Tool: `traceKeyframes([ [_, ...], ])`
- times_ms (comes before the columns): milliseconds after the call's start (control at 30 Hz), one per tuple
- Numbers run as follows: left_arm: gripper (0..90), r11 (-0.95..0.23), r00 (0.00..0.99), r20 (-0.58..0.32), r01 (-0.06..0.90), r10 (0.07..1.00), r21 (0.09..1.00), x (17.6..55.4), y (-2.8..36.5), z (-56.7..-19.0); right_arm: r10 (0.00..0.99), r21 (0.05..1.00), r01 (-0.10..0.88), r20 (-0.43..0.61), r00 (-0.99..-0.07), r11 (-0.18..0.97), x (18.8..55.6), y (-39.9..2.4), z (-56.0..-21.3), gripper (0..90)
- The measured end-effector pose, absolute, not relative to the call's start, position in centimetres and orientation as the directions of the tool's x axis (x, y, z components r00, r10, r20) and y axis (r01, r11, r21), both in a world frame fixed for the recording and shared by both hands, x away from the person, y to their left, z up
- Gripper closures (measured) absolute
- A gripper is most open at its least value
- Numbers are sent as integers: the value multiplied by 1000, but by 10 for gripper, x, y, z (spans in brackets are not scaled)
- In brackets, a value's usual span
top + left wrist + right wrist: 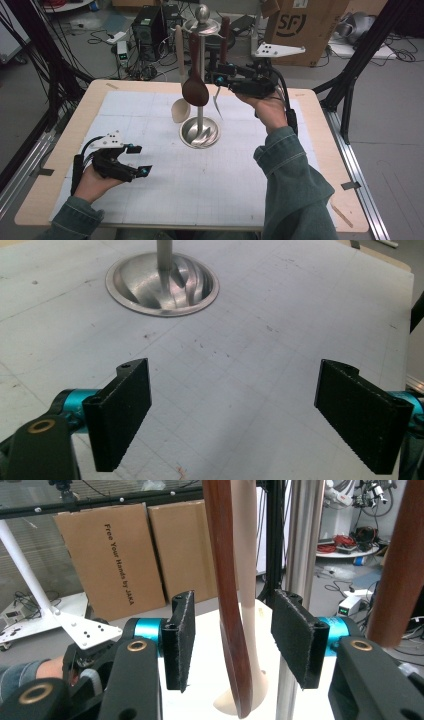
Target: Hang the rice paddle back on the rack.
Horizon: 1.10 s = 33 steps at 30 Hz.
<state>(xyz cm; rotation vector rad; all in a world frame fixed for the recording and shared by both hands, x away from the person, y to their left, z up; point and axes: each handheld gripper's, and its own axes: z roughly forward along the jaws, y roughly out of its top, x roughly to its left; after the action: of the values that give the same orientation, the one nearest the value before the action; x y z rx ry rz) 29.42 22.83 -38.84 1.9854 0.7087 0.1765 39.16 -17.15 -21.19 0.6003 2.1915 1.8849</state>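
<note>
The right tongs [232, 645] stand open around the hanging dark brown wooden spoon [227, 605]; a bump could swing it off the shiny metal stand [200, 131]. Left tongs [240, 415] open, empty.

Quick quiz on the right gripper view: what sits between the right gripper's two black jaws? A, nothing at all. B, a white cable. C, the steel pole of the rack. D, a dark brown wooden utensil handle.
D: in the right gripper view the dark brown handle hangs in the gap between the right gripper pads, touching neither; the steel pole stands behind the pad on the right of that view.
</note>
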Motion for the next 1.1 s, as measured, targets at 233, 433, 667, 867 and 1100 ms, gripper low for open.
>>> traceKeyframes([
  [233, 155, -346, 819, -169, 406, 549, 846, 295, 229, -388, 429, 972, 205, 137, -893, 116, 390, -177, -222, 467],
  [433, 152, -344, 817, -169, 407, 552, 846, 296, 230, -388, 423, 974, 198, 135, -896, 110, 386, -178, -225, 452],
  [667, 149, -337, 814, -175, 411, 554, 847, 295, 229, -388, 429, 969, 224, 158, -889, 107, 383, -184, -242, 421],
  [867, 148, -339, 816, -174, 410, 552, 847, 296, 230, -388, 443, 966, 233, 160, -882, 115, 380, -189, -253, 384],
  [1100, 146, -344, 817, -171, 409, 551, 845, 296, 230, -388, 448, 961, 250, 175, -877, 114, 373, -194, -264, 362],
])
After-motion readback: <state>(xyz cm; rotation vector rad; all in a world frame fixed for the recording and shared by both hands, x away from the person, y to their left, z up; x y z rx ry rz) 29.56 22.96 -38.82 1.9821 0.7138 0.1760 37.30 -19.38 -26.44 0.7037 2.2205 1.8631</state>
